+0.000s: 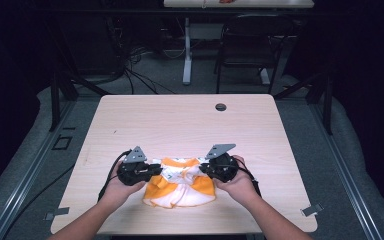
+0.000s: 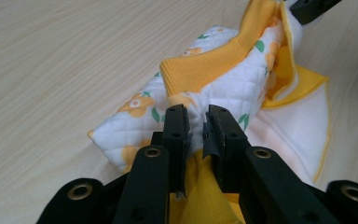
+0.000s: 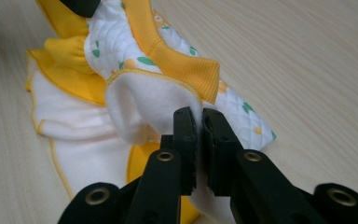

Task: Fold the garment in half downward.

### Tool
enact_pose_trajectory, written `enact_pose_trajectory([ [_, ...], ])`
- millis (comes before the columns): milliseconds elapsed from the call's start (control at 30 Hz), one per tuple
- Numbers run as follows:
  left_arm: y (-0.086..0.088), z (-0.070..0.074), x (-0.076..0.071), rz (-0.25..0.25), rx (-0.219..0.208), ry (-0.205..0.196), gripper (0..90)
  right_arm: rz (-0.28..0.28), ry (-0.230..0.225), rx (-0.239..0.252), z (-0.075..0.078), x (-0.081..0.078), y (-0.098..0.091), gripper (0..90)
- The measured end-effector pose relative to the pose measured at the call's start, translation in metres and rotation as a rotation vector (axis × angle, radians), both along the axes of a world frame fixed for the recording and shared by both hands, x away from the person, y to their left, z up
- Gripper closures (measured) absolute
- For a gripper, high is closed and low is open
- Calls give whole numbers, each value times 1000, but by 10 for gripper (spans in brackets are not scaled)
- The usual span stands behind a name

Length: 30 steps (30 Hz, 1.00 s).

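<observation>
Work in hand: handling a small orange-and-white garment [image 1: 180,182] with both claws, most likely folding or spreading it.
Garment position: near the front edge of the tabletop [image 1: 190,120], between the person's two hands, bunched rather than flat.
Garment look: quilted white cloth with an orange flower print, an orange ribbed band and a plain white lining.
Left claw [image 1: 152,170]: clamped on the garment's left end; in the left gripper view its jaws pinch a fold of the quilted cloth [image 2: 223,88] just below the ribbed band.
Right claw [image 1: 205,168]: clamped on the garment's right end; in the right gripper view its jaws stand nearly together with the white lining [image 3: 149,107] caught between them.
Done so far: both ends are gripped and the upper edge looks raised off the tabletop, with the lower part resting on it.
Left to do: the cloth is crumpled and doubled over itself, so smoothing and a tidy fold seem to lie ahead.
Progress: early, I would judge.
</observation>
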<state>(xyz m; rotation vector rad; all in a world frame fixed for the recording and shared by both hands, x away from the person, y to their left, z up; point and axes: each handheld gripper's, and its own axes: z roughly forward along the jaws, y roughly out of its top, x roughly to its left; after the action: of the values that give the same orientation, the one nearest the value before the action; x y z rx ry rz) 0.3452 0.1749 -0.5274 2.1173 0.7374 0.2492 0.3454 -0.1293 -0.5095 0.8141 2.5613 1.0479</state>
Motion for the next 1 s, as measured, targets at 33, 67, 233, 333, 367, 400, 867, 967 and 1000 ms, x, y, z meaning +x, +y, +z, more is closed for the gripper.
enact_pose_trajectory([
  [33,0,1,-1,3,-8,4,760,3,6,0,1,-2,-2,805],
  [67,1,3,-2,5,-19,7,743,1,11,17,2,-4,-3,777],
  [233,4,18,-1,22,-59,9,700,-19,3,74,14,-6,-9,748],
  [333,5,27,5,59,-71,7,720,-30,-1,88,19,-4,-10,768],
  [367,4,28,8,91,-67,16,763,-43,-7,90,21,-2,-9,791],
  [400,3,28,10,104,-69,26,808,-52,-15,87,21,0,-7,839],
  [867,-7,5,-5,54,-13,110,900,19,49,46,0,-3,16,899],
  [967,-6,0,-14,39,-8,114,900,44,68,35,-6,-13,16,899],
  [1000,-6,-2,-17,35,-9,125,900,49,71,34,-9,-16,16,899],
])
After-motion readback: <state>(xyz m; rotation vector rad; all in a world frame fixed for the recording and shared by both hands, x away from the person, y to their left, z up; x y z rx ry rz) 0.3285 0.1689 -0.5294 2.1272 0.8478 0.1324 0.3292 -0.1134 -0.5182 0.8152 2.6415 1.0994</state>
